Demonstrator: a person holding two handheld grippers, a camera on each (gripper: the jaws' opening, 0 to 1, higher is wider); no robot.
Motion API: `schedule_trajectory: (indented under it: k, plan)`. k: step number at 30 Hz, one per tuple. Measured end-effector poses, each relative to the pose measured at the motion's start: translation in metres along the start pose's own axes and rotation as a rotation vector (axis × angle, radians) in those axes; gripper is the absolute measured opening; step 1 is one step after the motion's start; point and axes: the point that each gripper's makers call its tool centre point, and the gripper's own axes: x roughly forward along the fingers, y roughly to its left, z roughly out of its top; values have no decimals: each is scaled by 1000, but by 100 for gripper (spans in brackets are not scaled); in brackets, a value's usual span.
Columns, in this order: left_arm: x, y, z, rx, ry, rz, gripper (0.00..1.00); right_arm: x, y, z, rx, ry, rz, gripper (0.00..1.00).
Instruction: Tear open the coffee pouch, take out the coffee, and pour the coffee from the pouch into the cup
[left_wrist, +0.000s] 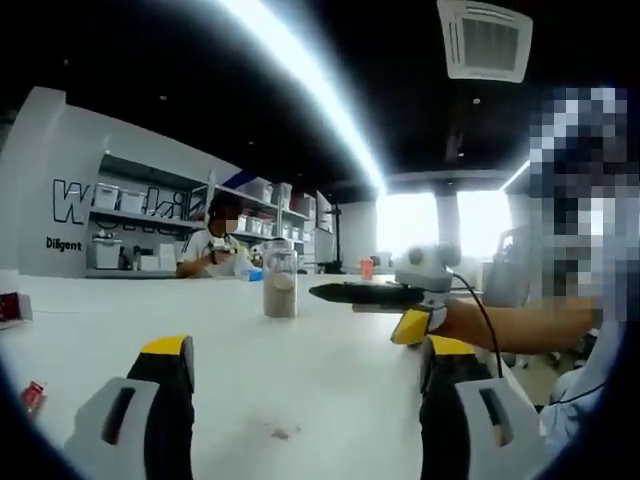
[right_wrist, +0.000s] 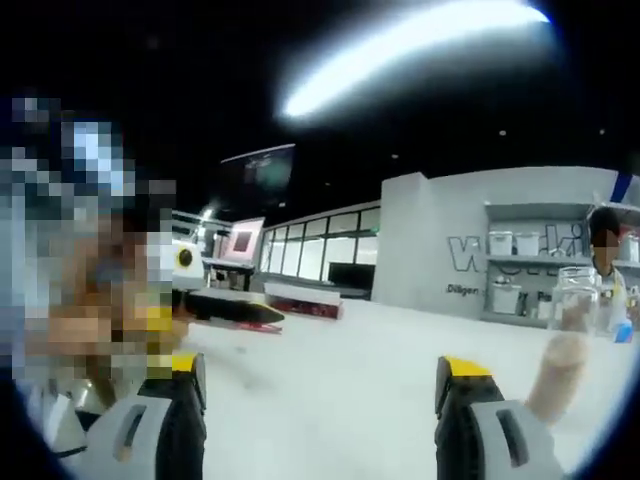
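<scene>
In the left gripper view, the left gripper (left_wrist: 305, 400) rises from the bottom edge with its two yellow-tipped jaws spread wide and nothing between them; it is released, hanging above the white table (left_wrist: 330, 400). Just beyond the jaws, near the centre of the frame, a clear cup (left_wrist: 280, 283) stands upright on the table, its lower part filled with a pale brown stuff. At the right centre the right gripper (left_wrist: 325, 292) comes in from the right, held in a person's hand (left_wrist: 470, 322); its dark jaws lie close together and point left toward the cup, but whether they clamp anything cannot be told from here. A small red packet (left_wrist: 32, 395) lies on the table at the lower left edge, too small to read. Behind the cup a seated person (left_wrist: 215, 250) is at the far side of the table, with shelves of white boxes (left_wrist: 150, 205) against the grey wall.

In the right gripper view, the right gripper (right_wrist: 320, 405) also shows its yellow-tipped jaws wide apart and bare above the table. At the left centre the left gripper (right_wrist: 265, 313) reaches in, its dark jaws pointing right. The cup appears blurred at the right edge (right_wrist: 570, 330). A red object (right_wrist: 305, 303) lies farther back on the table, upper left of centre.
</scene>
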Motion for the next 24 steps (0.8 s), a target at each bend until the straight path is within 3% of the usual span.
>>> schedule_trajectory:
  k: [24]
  plan:
    - [0, -3, 1, 30, 1, -4, 95, -3, 9, 10, -22, -47, 36, 95]
